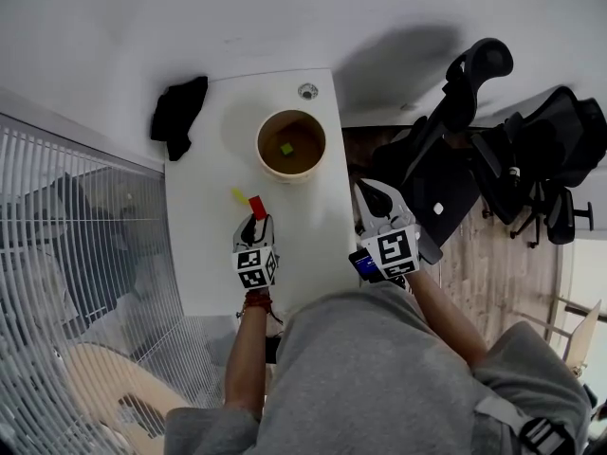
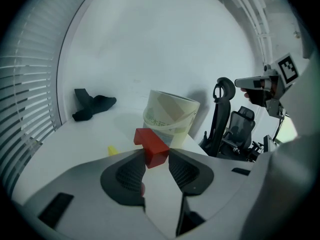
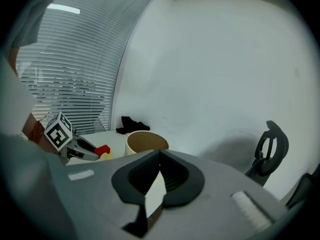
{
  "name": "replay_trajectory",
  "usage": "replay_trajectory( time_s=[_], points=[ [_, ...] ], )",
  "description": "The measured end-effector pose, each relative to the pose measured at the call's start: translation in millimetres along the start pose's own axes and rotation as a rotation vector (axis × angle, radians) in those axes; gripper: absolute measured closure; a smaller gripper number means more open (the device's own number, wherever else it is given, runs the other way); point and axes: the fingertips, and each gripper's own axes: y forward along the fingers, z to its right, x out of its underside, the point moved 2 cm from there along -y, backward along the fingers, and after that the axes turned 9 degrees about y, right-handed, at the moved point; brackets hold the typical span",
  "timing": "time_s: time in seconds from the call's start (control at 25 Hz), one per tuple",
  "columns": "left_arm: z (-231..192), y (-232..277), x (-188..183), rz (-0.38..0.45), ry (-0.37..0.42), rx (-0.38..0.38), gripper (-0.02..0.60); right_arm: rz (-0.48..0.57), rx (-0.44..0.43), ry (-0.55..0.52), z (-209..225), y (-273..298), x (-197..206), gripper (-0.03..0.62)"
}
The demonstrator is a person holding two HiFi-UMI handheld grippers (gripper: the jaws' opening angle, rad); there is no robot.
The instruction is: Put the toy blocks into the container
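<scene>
so the left gripper [image 2: 156, 155] has the red block [image 2: 151, 145] pinched right at the very tips of its jaws, a pretty shallow hold imo. I'd carry it level and slow over the rim of the container [image 2: 172, 115] just ahead, and only let go once it's centred above the green block [image 1: 285, 149] inside. The yellow block [image 2: 113, 150] lies on the table [image 1: 199, 216] beside it, that one can wait. The right gripper [image 3: 159, 159] is closed and empty, off to the side
</scene>
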Motion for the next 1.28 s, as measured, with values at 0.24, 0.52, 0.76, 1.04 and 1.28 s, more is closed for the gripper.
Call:
replay_trajectory(
  time_s=[0.24, 0.52, 0.76, 1.04, 1.28],
  points=[
    [11, -15, -25, 0.067, 0.017, 0.023, 0.434, 0.007, -0.001, 0.003, -1, -1, -2, 0.583],
    [18, -32, -56, 0.142, 0.034, 0.035, 0.434, 0.014, 0.005, 0.011, 2, -4, -2, 0.583],
    [20, -46, -86, 0.214, 0.055, 0.035, 0.434, 0.016, 0.007, 0.011, 3, -5, 0, 0.583],
    [24, -61, -116, 0.290, 0.074, 0.031, 0.434, 0.021, 0.006, 0.012, 2, -6, -2, 0.583],
    [27, -67, -138, 0.327, 0.097, 0.038, 0.434, 0.023, 0.006, 0.013, 3, -5, -1, 0.583]
  ],
)
